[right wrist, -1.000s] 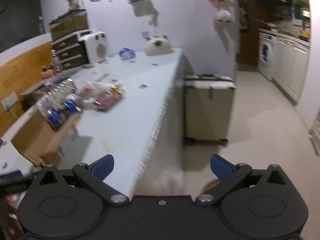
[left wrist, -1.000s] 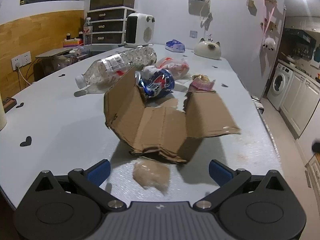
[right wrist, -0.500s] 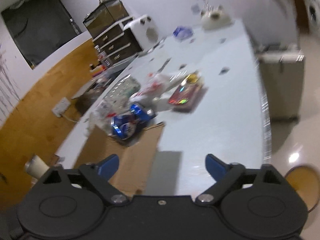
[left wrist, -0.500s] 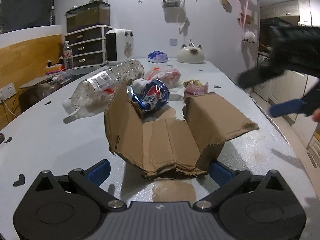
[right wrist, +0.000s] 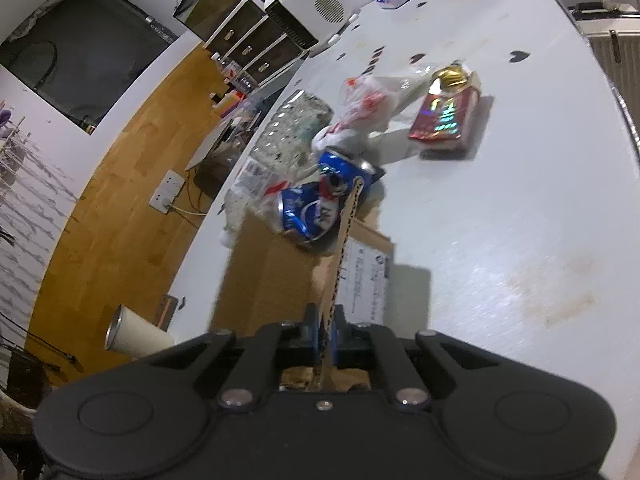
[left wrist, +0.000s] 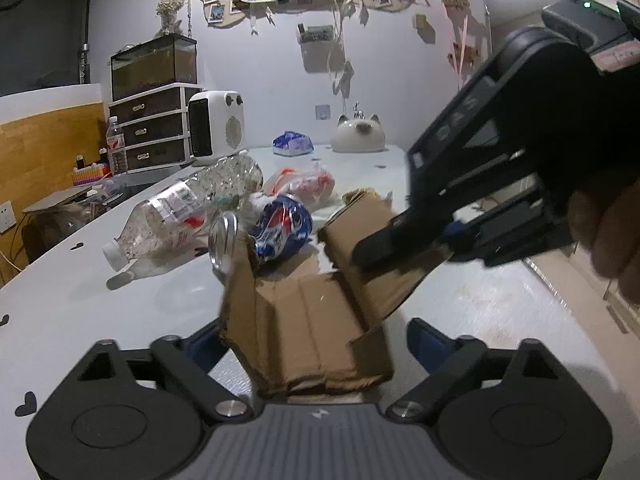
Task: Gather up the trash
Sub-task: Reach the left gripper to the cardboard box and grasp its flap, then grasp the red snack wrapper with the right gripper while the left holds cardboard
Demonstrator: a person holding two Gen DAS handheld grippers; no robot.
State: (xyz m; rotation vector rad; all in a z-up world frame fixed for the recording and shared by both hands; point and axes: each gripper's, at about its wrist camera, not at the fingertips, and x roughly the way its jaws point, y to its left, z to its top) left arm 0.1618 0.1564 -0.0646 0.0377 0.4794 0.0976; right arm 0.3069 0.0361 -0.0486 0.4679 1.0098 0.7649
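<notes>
Right wrist view: the right gripper (right wrist: 326,330) pinches the cardboard (right wrist: 344,240) flap's edge at 6 o'clock, likely to lift it; the left gripper (left wrist: 310,346), just narrowing, straddles the cardboard without pressing.

- The cardboard (left wrist: 316,328) stands folded on the desk (left wrist: 120,300), nearest the left gripper (left wrist: 312,344), between its fingers.
- The right gripper (right wrist: 326,330) comes in from the right and pinches the cardboard's right flap.
- A can (left wrist: 280,232) lies just behind the cardboard, touching it.
- A bottle (left wrist: 180,212) lies left of the can.
- A bag (left wrist: 304,182) lies behind the can.
- A box (right wrist: 446,120) lies right of the bag.
- A heater (left wrist: 216,128) stands at the desk's far end.
</notes>
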